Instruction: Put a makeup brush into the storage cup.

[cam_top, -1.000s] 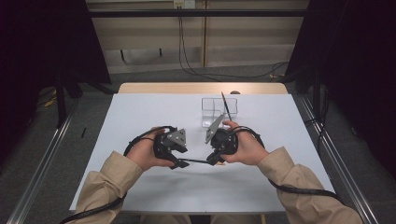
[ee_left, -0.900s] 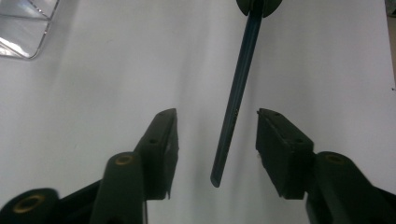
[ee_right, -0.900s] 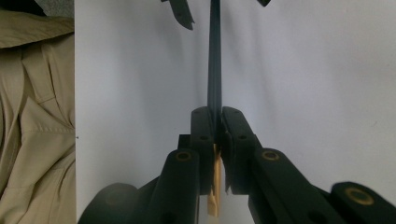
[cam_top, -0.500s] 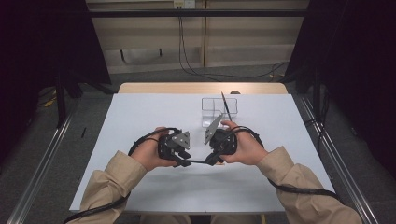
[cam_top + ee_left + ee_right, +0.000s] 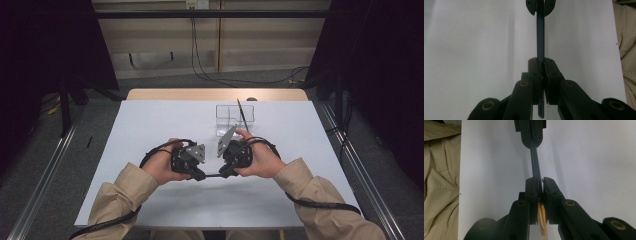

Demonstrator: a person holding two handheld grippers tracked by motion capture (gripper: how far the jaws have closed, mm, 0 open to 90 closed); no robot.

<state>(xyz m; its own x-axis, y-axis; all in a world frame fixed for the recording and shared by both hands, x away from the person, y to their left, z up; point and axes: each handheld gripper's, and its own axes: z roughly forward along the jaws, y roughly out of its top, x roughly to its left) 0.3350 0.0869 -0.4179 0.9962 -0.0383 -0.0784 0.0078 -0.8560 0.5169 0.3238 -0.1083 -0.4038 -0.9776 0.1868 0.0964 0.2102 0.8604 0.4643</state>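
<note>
One counter (image 5: 150, 125): white, with both hands low over its near middle.
Box (image 5: 235, 119): clear, at the back of the counter beyond the right hand; a thin dark stick (image 5: 242, 112) leans in it, well apart from the work.
Right claw (image 5: 538, 186): shut on a rod, pads pressed to it from both sides. A tan bit (image 5: 542, 217) sits just behind the pads; whether it is the rod's own end I cannot tell.
Left claw (image 5: 542, 67): shut on the same rod, which passes between the pads and pokes out a short way behind them.
Rod (image 5: 540, 37): thin, dark and straight, held off the counter between the two claws, one claw on each end.
Axis: the rod's length runs straight from one claw to the other, across the person's front. Each claw points along it, nose to nose with the other, a short bare stretch between them.
Nearer hand: neither; both have hold, so my guess is that the next move is a pull or twist along that line, and the two must stay lined up or the rod will bend.
Change: a second ago the left claw stood partly open about the rod; its jaws have just been closing and now pinch it. Hands, box and stick lie as they did.
</note>
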